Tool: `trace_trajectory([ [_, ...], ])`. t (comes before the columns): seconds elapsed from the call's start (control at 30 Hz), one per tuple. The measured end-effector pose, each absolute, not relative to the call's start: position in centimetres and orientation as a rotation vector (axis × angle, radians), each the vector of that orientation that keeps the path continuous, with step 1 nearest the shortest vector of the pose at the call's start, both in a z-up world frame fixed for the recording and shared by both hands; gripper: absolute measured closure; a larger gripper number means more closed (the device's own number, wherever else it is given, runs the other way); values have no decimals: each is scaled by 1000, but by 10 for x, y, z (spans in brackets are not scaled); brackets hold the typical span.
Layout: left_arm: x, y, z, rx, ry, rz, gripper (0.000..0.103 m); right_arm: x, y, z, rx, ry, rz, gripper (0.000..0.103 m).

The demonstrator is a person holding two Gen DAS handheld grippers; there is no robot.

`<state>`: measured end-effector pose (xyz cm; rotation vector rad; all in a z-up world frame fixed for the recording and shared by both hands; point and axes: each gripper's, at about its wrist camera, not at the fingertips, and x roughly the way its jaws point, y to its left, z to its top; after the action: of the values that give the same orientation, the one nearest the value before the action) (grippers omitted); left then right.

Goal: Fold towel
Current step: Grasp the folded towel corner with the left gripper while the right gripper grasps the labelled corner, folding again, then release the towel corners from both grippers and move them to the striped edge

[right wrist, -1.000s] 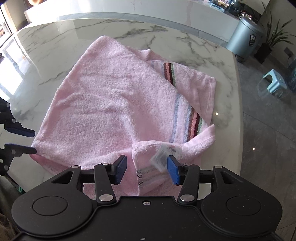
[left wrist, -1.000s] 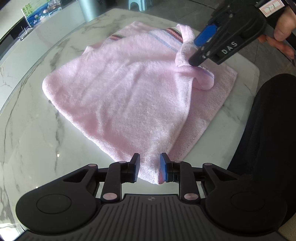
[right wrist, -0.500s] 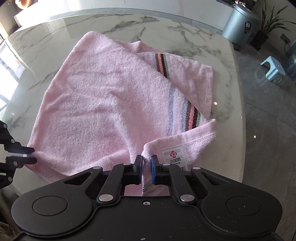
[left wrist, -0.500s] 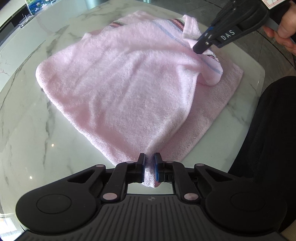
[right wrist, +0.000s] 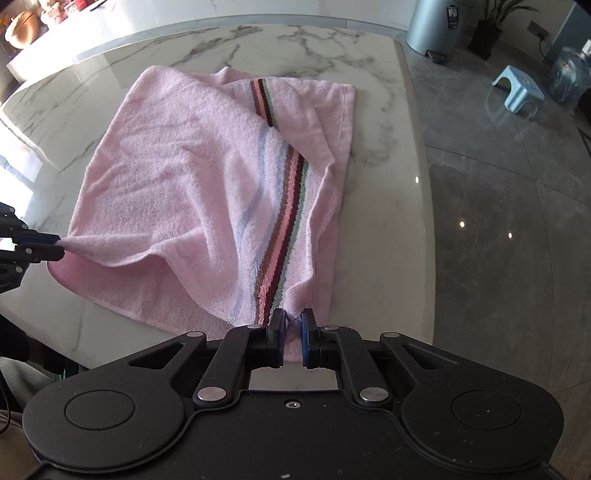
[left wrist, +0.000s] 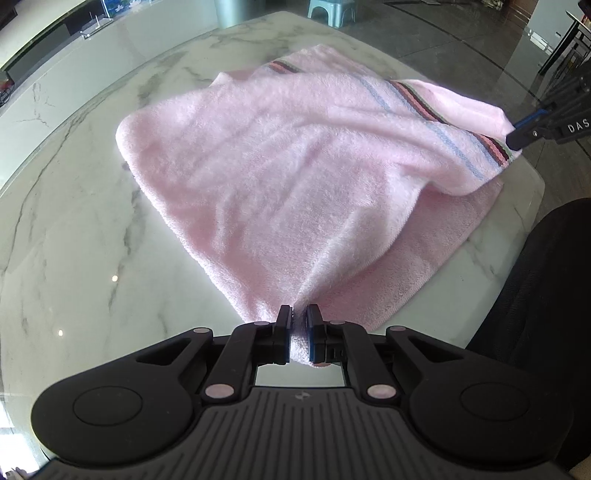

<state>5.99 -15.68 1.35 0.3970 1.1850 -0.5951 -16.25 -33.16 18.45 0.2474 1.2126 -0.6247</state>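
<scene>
A pink towel (left wrist: 295, 166) with a coloured stripe band lies folded on the marble table (left wrist: 74, 240). My left gripper (left wrist: 299, 325) is shut on the near corner of its upper layer. My right gripper (right wrist: 293, 325) is shut on the striped corner, next to the stripe band (right wrist: 284, 206). Both corners are lifted and the upper layer hangs taut between them above the lower layer. The right gripper also shows at the right of the left wrist view (left wrist: 517, 138), and the left gripper at the left of the right wrist view (right wrist: 55, 247).
The table's right edge (right wrist: 417, 177) drops to a dark tiled floor. A blue stool (right wrist: 517, 88), a grey bin (right wrist: 436, 26) and a potted plant (right wrist: 487, 26) stand on the floor beyond. A dark clothed body (left wrist: 546, 295) is at the near side.
Both grippers closed on the towel's corners and raised them. The upper layer has lifted off the lower layer and pulled taut, with the right gripper moved out to the right.
</scene>
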Motion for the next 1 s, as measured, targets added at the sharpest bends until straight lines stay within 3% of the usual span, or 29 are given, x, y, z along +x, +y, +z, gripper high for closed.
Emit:
trace_trajectory([
  [0.3,58,-145,16,405,1212,-571,96,-170,-351,140,368,1263,-622,96],
  [0.77,39,-120,-15,402,1336,-557,96,-166,-360,135,376,1281,-633,96],
  [1.0,47,-115,5,369,1290,-575,96,-166,-356,146,336,1303,-619,70],
])
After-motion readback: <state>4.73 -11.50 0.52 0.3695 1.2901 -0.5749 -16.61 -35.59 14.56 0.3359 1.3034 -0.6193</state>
